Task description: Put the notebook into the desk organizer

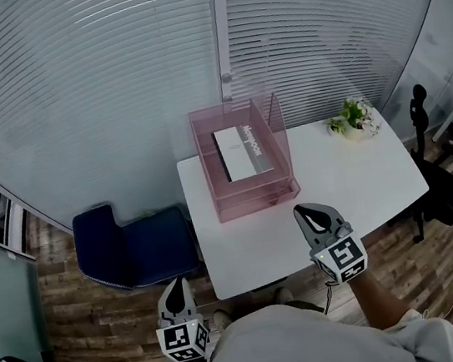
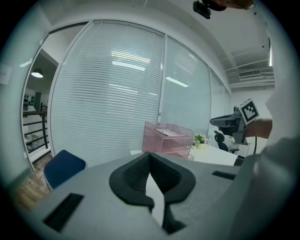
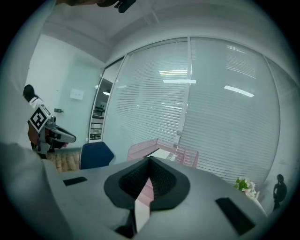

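Right gripper (image 1: 309,212) was pressed together and empty over the near edge of the table (image 1: 360,173). Left gripper (image 1: 175,289) was likewise closed and empty, off the table. Beyond both, the notebook (image 1: 242,152) lay flat in the desk organizer (image 1: 205,149). Judgement: placement looked complete, so both grippers should keep clear.

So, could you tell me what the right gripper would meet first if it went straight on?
Most likely the pink desk organizer, which sits straight ahead beyond the shut, empty jaws of the right gripper. Depth is unclear, so it might pass just over it.
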### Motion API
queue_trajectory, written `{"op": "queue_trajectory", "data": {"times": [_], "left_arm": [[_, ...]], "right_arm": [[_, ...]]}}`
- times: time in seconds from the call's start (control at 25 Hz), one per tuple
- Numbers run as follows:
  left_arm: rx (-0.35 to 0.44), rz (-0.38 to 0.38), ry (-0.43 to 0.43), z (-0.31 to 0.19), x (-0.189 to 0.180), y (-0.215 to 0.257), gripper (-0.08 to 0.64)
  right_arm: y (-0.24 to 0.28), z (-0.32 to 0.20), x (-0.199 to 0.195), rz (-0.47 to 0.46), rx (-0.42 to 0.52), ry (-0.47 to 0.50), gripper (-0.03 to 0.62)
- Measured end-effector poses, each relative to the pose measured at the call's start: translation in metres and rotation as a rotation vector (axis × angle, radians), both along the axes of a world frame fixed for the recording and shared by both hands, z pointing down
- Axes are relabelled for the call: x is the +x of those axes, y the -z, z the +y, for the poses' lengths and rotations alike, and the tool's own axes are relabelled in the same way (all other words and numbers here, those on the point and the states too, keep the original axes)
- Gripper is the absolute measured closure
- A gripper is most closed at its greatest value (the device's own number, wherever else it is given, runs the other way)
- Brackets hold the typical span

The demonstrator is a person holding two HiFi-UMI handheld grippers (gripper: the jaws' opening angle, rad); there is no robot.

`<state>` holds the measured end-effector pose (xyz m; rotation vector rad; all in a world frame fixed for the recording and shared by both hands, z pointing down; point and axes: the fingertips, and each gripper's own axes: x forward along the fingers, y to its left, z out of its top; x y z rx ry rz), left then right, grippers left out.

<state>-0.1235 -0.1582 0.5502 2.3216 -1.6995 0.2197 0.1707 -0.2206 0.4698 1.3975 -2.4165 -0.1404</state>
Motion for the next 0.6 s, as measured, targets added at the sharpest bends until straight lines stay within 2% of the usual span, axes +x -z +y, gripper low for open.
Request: {"op": "queue_trajectory", "data": {"times": [0.6], "left_arm": [[-0.005,-0.001,0.002,-0.0048,0.0036,-0.0005,0.552]], "right_arm": [[-0.0002,-0.0085,0.0026,-0.03,-0.01,0.0,0.578]]}}
